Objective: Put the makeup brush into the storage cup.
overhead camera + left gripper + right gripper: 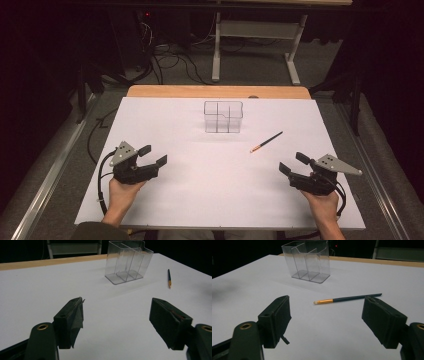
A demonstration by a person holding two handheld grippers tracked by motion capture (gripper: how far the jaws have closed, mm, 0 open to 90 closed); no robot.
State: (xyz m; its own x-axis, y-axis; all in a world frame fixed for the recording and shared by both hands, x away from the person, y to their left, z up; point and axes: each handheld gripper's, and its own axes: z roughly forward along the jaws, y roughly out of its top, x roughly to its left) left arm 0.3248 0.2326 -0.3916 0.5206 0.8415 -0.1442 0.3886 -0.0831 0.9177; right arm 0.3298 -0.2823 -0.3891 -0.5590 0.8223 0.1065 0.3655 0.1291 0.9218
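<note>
A clear divided holder (223,117) is seen upright toward the far middle of the white worktop (200,200), a thin brush (266,142) lies well apart to its right, and the left gripper (153,155) and right gripper (293,163) are held with jaws spread wide, empty.

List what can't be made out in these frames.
- Brush tip: too small in the high view to tell bristles.
- Clear organizer: its transparent walls overlap in the high view, so the compartment count stays unclear.
- Both forearms: cut off by the high view's bottom edge.
- Dark surroundings: too dim in both gripper views.
</note>
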